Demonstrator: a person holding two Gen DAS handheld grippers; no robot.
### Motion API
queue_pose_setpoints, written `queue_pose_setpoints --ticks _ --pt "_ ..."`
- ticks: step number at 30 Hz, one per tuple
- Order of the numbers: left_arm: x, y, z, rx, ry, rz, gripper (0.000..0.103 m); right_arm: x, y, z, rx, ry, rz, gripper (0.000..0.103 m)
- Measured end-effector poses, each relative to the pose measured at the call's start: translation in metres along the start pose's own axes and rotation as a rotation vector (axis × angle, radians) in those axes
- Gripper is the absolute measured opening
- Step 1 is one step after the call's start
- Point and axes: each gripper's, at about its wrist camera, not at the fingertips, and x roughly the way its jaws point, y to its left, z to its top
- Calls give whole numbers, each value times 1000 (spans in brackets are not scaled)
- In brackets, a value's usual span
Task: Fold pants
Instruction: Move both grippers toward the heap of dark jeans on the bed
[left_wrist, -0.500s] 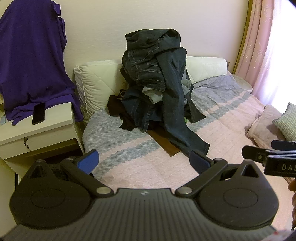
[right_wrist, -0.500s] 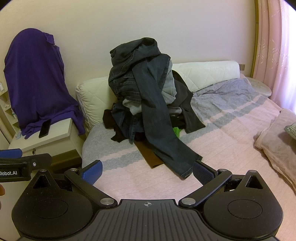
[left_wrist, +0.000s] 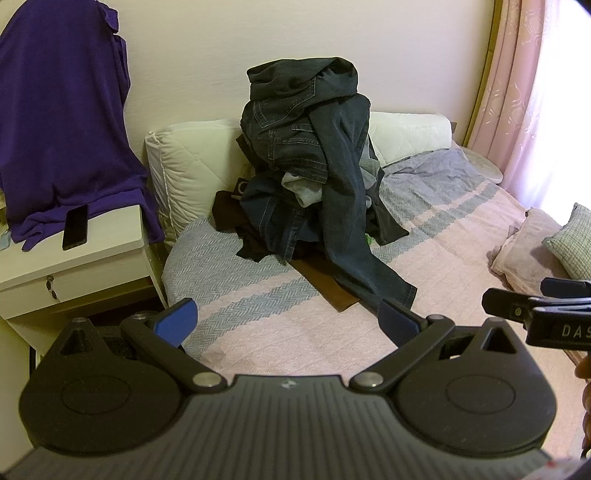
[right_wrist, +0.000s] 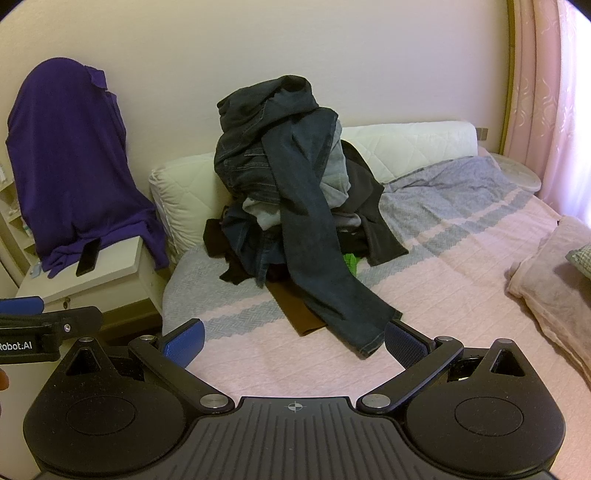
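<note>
Comparing with half a second back: both wrist views match almost line for line; nothing on the bed has shifted.
Left gripper (left_wrist: 286, 319): jaws spread wide apart, nothing between the blue pads, tilted down over bare bedspread; unchanged from the earlier frame.
Right gripper (right_wrist: 293, 339): jaws equally wide, empty; its right pad (right_wrist: 404, 343) sits just beside the hem of the trailing jeans leg in the picture, contact not discernible. Same pose as before.
Cross-views: right tool shows at 3 o'clock of the left view, left tool at 9 o'clock of the right view, each in its former place.
Pants pile (left_wrist: 306, 158): tall heap of dark denim and other garments at 12 o'clock, leaning against the white quilted pillow (left_wrist: 184, 166) by the wall; shape identical to the earlier frame.
Jeans leg (right_wrist: 321, 266): one dark leg hangs down from the top of the heap and runs toward 6 o'clock, hem lying flat on the bedspread (right_wrist: 461, 266), pink with grey-blue bands.
Brown garment (right_wrist: 295, 310): flat under the leg, partly covered.
Nightstand (left_wrist: 74, 266): white, at 9 o'clock, with a dark phone (left_wrist: 75, 227) on top, resting on the edge of a purple shirt (left_wrist: 62, 122) draped above.
Folded blanket (right_wrist: 546, 280): pale pink, at 3 o'clock near the curtain (left_wrist: 517, 92).
</note>
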Motion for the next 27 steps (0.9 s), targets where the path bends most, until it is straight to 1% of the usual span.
queue_pose_setpoints --ticks 11,15,20,23,25,27 --pt "1 -5 5 -9 6 -16 102 -1 -7 1 9 -7 4 101" --pt "0 -7 7 -4 0 5 102 -2 -12 4 6 -23 9 101" --pt "4 5 9 -41 19 19 102 6 -20 7 -8 -30 34 101" --pt "11 16 21 -39 13 29 102 15 -23 17 -31 -38 29 101" --pt "22 24 35 -23 -3 34 102 22 -24 29 -45 -60 35 101" --pt "41 35 54 -7 -13 36 102 35 -24 50 -59 -88 37 101"
